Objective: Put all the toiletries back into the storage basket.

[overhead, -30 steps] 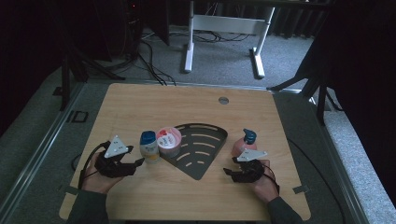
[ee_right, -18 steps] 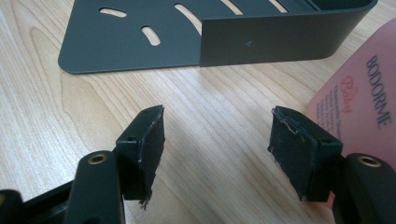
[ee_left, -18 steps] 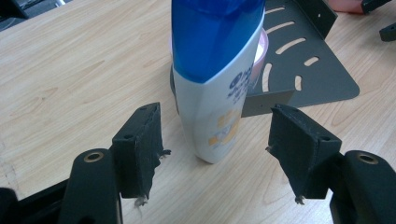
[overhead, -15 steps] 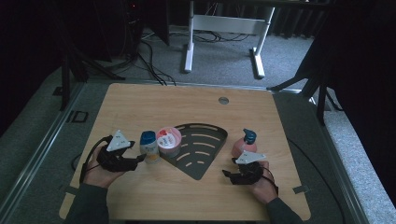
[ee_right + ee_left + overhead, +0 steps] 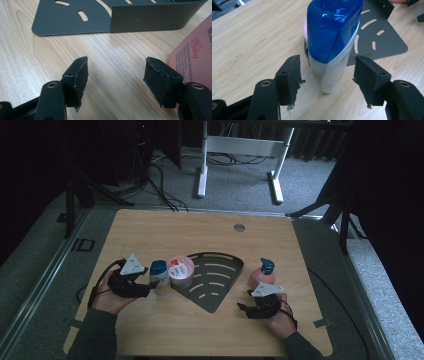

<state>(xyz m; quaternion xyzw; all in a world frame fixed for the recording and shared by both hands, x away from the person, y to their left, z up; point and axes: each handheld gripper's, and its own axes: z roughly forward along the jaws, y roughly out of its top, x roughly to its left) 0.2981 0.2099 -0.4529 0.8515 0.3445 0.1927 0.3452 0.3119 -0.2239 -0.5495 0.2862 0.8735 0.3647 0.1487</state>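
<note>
A white bottle with a blue cap (image 5: 159, 277) (image 5: 332, 42) stands upright on the table, left of a pink tub (image 5: 180, 271). My left gripper (image 5: 151, 285) (image 5: 327, 75) is open, its jaws on either side of the bottle's base without touching it. A dark grey slotted corner shelf (image 5: 212, 280) (image 5: 100, 17) lies flat in the middle. A pink pump bottle (image 5: 262, 274) (image 5: 195, 55) stands at the right. My right gripper (image 5: 245, 310) (image 5: 116, 75) is open over bare wood, just below and beside the pink bottle, pointing toward the shelf.
The wooden table (image 5: 200, 235) has a round cable grommet (image 5: 239, 227) near its far edge. Cables trail from both grippers. Beyond the table stand a white desk frame (image 5: 240, 150) and dark equipment on a grey carpet.
My left gripper has moved right toward the blue-capped bottle, so its jaws now straddle the bottle. The right gripper has shifted slightly.
</note>
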